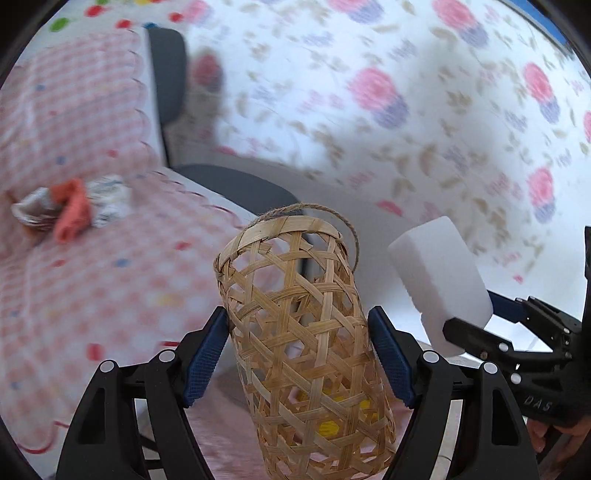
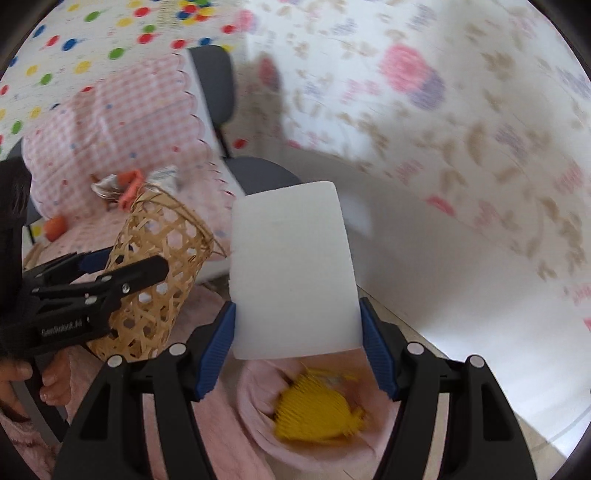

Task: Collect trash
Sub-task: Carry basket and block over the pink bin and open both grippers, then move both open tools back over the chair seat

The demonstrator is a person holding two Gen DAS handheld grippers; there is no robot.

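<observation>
Ahead of me I saw a pink checked cloth (image 1: pixel 92 110) with a scalloped edge, draped over a seat and dotted with small coloured spots. Just beside it stood a grey chair (image 1: pixel 168 74). A white flowered sheet (image 1: pixel 406 92), blurred, filled the right side. A polka-dot cloth (image 2: pixel 92 29) hung behind, at the upper left.

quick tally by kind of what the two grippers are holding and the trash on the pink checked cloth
woven bamboo basket, in the left gripper: 1
white foam block, in the right gripper: 1
crumpled wrapper pile with an orange scrap: 1
total: 3
</observation>
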